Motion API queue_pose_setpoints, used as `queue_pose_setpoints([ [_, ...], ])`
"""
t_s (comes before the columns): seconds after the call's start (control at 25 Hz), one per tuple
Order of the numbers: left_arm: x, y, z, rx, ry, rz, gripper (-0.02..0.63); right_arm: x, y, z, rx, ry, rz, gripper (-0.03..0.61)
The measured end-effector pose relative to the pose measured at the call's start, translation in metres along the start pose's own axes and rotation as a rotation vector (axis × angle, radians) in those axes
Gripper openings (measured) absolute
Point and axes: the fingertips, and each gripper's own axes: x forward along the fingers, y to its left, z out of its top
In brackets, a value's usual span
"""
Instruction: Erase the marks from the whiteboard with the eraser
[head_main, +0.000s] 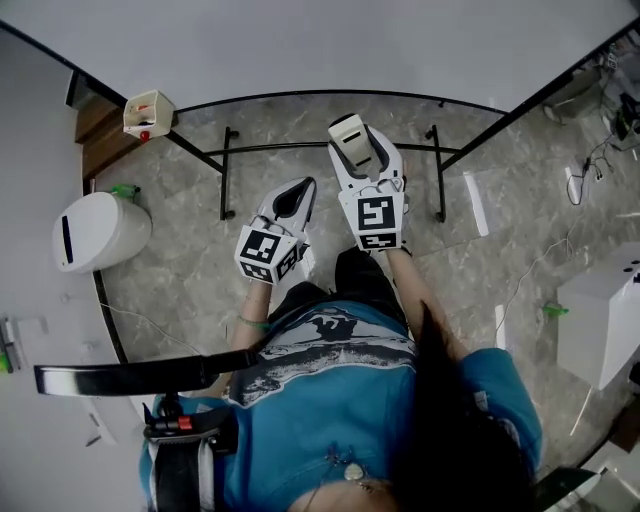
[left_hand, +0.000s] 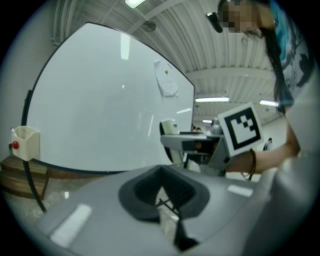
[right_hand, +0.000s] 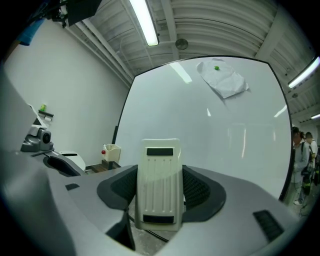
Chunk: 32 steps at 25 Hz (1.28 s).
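The whiteboard (head_main: 330, 45) fills the top of the head view, and I see no marks on it. My right gripper (head_main: 352, 142) is raised in front of its lower edge, shut on the cream-white eraser (head_main: 350, 133). In the right gripper view the eraser (right_hand: 160, 170) stands upright between the dark pads (right_hand: 200, 190), facing the whiteboard (right_hand: 200, 135). My left gripper (head_main: 293, 197) hangs lower and to the left, shut with nothing in it. In the left gripper view its jaws (left_hand: 162, 196) meet in a narrow V, and the whiteboard (left_hand: 100, 110) is seen at an angle.
A white sheet with a green magnet (right_hand: 222, 77) hangs high on the board. A small holder box (head_main: 148, 112) sits at the board's lower left corner. The stand's black legs (head_main: 228, 170) rest on the stone floor. A white bin (head_main: 100, 230) stands at left; cables and a white table (head_main: 605, 310) are at right.
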Motion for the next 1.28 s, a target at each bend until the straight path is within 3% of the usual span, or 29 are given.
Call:
queue_pose_setpoints([
  [0.32, -0.116, 0.008, -0.028, -0.025, -0.003, 0.022, 0.003, -0.051, 0.108, 0.002, 0.036, 0.023, 0.015, 0.262],
  [0.48, -0.152, -0.002, -0.040, -0.054, -0.018, 0.024, 0.003, -0.084, 0.139, 0.001, 0.027, 0.039, 0.015, 0.262],
  [0.92, -0.165, -0.069, -0.040, -0.043, -0.043, -0.043, 0.003, -0.158, 0.137, -0.004, 0.012, 0.064, -0.004, 0.262],
  [1.28, -0.155, -0.147, -0.049, -0.037, -0.036, 0.004, 0.003, -0.233, 0.110, -0.028, 0.086, 0.069, 0.031, 0.262],
])
